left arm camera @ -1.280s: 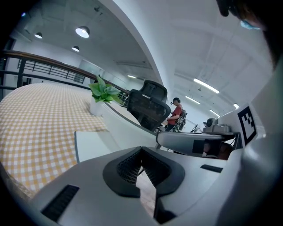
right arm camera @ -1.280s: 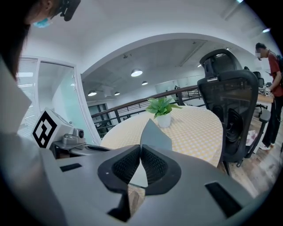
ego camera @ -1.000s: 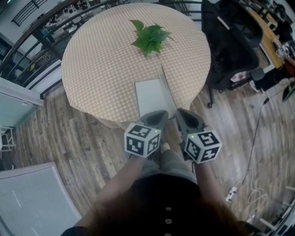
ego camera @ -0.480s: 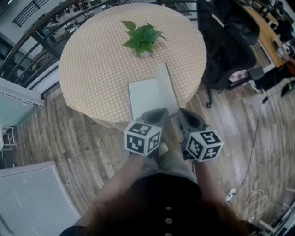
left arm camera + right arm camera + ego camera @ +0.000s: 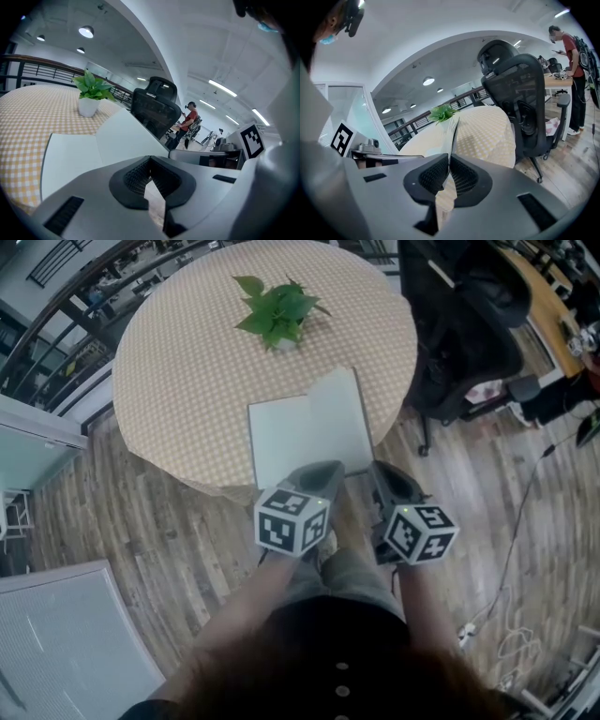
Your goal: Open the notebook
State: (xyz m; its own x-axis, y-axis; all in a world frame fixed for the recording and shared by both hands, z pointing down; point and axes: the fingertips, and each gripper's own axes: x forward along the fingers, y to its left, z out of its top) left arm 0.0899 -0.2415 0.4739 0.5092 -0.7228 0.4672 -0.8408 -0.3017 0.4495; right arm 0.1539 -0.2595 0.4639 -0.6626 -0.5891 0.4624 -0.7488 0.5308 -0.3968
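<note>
The round checked worktop (image 5: 187,362) carried the notebook (image 5: 291,437) at its near edge, just in front of you. It lay part-open, its left side flat and white and its right-hand leaf (image 5: 342,413) tilted up off the cloth. Your right tool (image 5: 449,176) pinched that leaf at its near edge, seemingly to swing it over, while your left tool (image 5: 149,180) sat pressed together at the flat side's near edge, probably steadying it, though I could not tell whether it nipped any paper.
</note>
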